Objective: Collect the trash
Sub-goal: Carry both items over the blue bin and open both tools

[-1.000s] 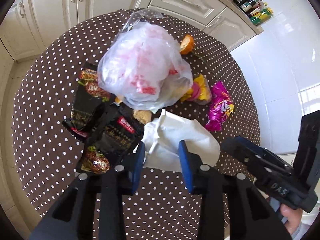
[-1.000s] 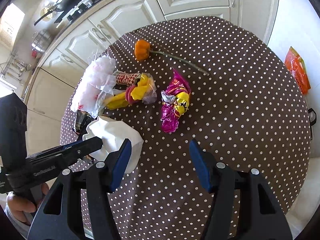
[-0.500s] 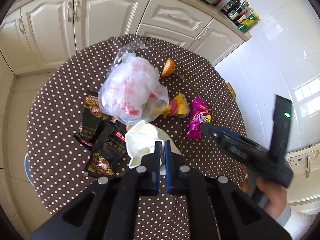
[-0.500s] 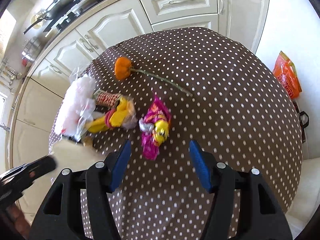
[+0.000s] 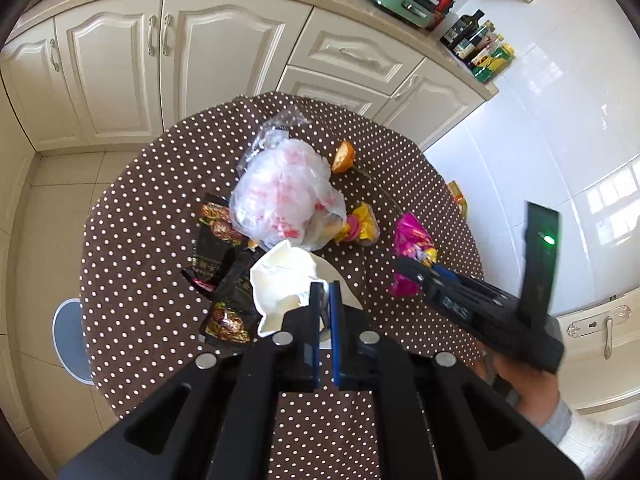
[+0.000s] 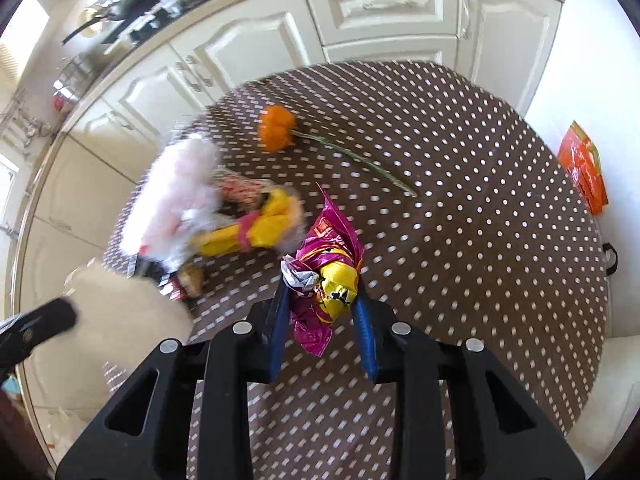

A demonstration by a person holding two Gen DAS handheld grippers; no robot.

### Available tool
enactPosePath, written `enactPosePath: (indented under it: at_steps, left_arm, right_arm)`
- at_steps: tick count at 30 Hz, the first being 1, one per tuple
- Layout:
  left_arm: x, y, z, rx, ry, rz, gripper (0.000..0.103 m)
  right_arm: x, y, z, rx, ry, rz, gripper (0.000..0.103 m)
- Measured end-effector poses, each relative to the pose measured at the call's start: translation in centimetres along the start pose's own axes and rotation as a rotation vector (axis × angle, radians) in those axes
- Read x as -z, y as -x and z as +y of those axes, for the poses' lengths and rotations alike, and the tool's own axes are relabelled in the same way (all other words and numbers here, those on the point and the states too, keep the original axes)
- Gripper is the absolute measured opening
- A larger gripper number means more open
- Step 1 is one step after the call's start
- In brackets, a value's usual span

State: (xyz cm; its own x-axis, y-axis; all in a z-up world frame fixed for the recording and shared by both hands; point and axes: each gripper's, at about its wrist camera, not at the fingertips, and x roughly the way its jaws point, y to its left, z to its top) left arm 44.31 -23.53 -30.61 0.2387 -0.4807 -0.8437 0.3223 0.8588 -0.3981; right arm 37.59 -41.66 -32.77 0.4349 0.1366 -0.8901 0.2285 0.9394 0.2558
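My left gripper [image 5: 325, 300] is shut on a crumpled white paper [image 5: 282, 280] and holds it above the round dotted table [image 5: 132, 280]. My right gripper [image 6: 322, 304] has its blue jaws on both sides of a pink and yellow wrapper [image 6: 324, 268], close against it; whether they pinch it is unclear. The right gripper's body [image 5: 480, 312] also shows in the left wrist view, above the wrapper [image 5: 412, 244]. The white paper [image 6: 128, 312] shows blurred in the right wrist view.
A clear plastic bag [image 5: 280, 196] with red print, black snack packets [image 5: 224, 264], a yellow and pink wrapper [image 6: 256, 228] and an orange flower [image 6: 276, 128] with a long stem lie on the table. An orange packet [image 6: 584, 168] lies on the floor. Cream cabinets [image 5: 160, 56] stand behind.
My left gripper closed on the white paper and lifted it up and back. My right gripper moved forward to the pink wrapper and its jaws narrowed around it.
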Motion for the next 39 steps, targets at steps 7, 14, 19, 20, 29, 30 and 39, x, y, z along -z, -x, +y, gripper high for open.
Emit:
enactPosePath:
  at_steps: [7, 14, 19, 20, 29, 30, 39]
  left_arm:
    - [1.0, 4.3, 3.6, 0.004, 0.023, -0.052, 0.004]
    - [4.0, 10.9, 12.1, -0.041, 0.121, -0.107, 0.004]
    - [7.1, 15.0, 20.3, -0.107, 0.22, -0.117, 0.004]
    - [7.9, 16.0, 22.7, -0.126, 0.25, -0.115, 0.004]
    - [10.7, 19.5, 36.6, -0.241, 0.375, -0.078, 0.004]
    - [10.7, 19.6, 37.9, -0.249, 0.377, -0.074, 0.004]
    - [9.9, 19.2, 43.5, -0.246, 0.413, -0.026, 0.006]
  right_arm:
    - [0.4, 2.1, 7.9, -0.101, 0.107, -0.029, 0.028]
    - [1.2, -0.1, 20.7, -0.214, 0.253, 0.011, 0.028]
    - [3.7, -3.3, 29.4, -0.272, 0.334, 0.086, 0.028]
    - [4.2, -3.8, 30.5, -0.277, 0.344, 0.097, 0.028]
    - [8.2, -10.4, 42.7, -0.293, 0.428, 0.201, 0.028]
    - [8.4, -10.8, 43.6, -0.288, 0.433, 0.205, 0.028]
    - [10.2, -11.6, 46.4, -0.251, 0.44, 0.244, 0.028]
